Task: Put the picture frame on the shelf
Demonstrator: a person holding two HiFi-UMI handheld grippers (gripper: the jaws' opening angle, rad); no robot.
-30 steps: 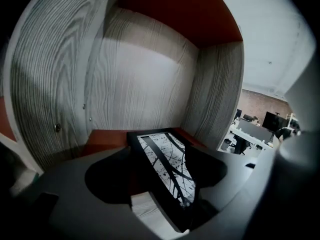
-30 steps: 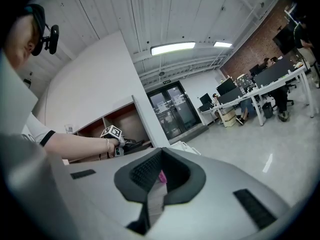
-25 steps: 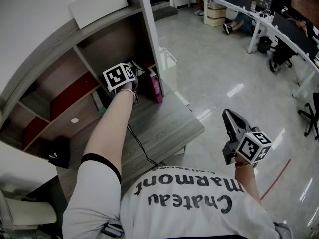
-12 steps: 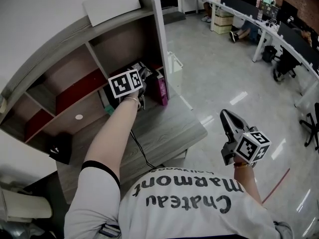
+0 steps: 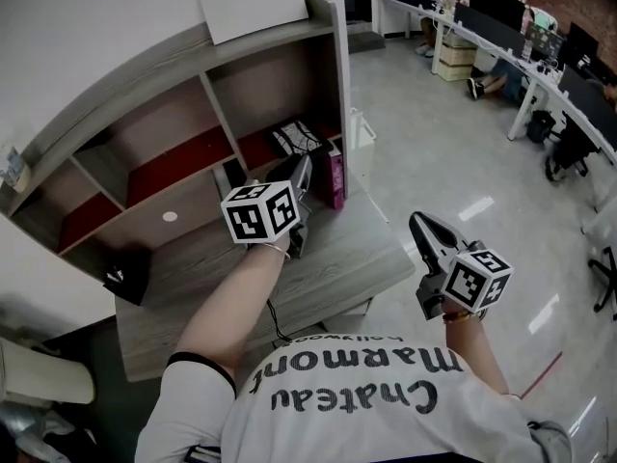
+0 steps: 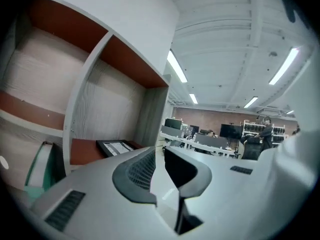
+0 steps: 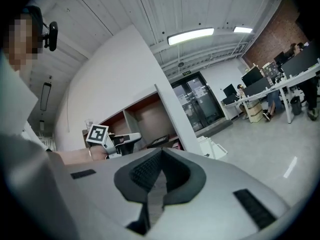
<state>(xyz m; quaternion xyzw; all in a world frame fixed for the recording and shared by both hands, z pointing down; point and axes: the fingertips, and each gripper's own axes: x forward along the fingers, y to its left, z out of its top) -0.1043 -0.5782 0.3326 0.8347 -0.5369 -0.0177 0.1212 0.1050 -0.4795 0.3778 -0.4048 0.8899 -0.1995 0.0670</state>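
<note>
Placement step, judged complete: the picture frame lies flat in the shelf's far-right lower compartment. The left gripper, over the bench, has its jaws closing on nothing. The right gripper has its jaws together and empty. Next, the left arm needs only a clear retreat.

Kinda dim, lit by long ceiling tube lights. Glare streaks on the glossy grey floor, heavy fisheye warping.

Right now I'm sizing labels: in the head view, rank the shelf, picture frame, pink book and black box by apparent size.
1. shelf
2. black box and picture frame: look alike, and the box sits nearer, so unranked
3. pink book: only its narrow edge shows
</note>
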